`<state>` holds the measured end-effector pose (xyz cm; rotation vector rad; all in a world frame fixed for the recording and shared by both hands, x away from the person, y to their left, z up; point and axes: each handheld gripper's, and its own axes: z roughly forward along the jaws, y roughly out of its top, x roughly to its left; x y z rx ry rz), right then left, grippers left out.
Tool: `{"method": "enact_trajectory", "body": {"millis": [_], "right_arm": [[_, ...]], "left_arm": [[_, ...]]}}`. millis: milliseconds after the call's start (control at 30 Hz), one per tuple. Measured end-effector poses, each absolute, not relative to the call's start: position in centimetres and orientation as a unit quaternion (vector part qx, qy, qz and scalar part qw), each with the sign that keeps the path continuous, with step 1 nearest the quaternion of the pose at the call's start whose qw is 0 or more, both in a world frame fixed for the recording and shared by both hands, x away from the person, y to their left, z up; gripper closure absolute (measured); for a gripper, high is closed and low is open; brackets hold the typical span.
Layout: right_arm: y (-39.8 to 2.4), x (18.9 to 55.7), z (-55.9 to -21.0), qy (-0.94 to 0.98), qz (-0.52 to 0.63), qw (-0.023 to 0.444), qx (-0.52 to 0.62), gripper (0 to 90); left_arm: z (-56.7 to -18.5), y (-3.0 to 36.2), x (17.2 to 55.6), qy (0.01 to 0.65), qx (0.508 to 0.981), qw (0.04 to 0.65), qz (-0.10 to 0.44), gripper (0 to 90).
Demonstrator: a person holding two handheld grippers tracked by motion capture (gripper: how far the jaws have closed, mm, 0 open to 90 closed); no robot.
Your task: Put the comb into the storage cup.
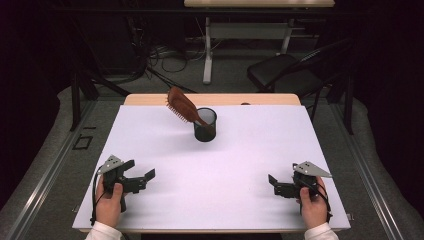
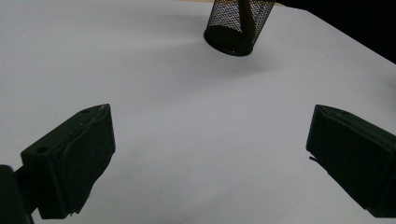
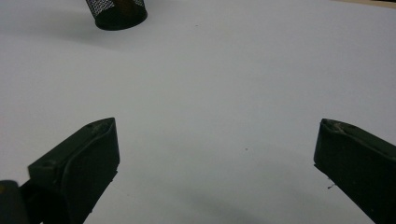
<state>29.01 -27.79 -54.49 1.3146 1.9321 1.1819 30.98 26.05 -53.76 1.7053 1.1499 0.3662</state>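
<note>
Both grippers, left gripper (image 1: 145, 176) and right gripper (image 1: 274, 182), sat wide open while the light, stiff hairbrush (image 1: 182, 106) probably wanted gripping near its head above the mesh cup (image 1: 205, 125).

A brown hairbrush (image 1: 182, 106) leans tilted, handle down, in an upright black mesh cup (image 1: 205, 125) mid-table.

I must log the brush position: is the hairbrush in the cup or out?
In: the hairbrush stands handle-down in the mesh cup, leaning left, its head above the rim.
</note>
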Motion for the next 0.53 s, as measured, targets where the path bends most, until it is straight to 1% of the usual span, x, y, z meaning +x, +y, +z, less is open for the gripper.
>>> {"method": "enact_trajectory", "body": {"millis": [533], "right_arm": [[-28.01, 29.06, -54.51, 0.708, 0.437, 0.258, 0.491, 0.0]], "left_arm": [[-53.40, 26.36, 31.01, 0.478, 0.702, 0.504, 0.156, 1.5]]}}
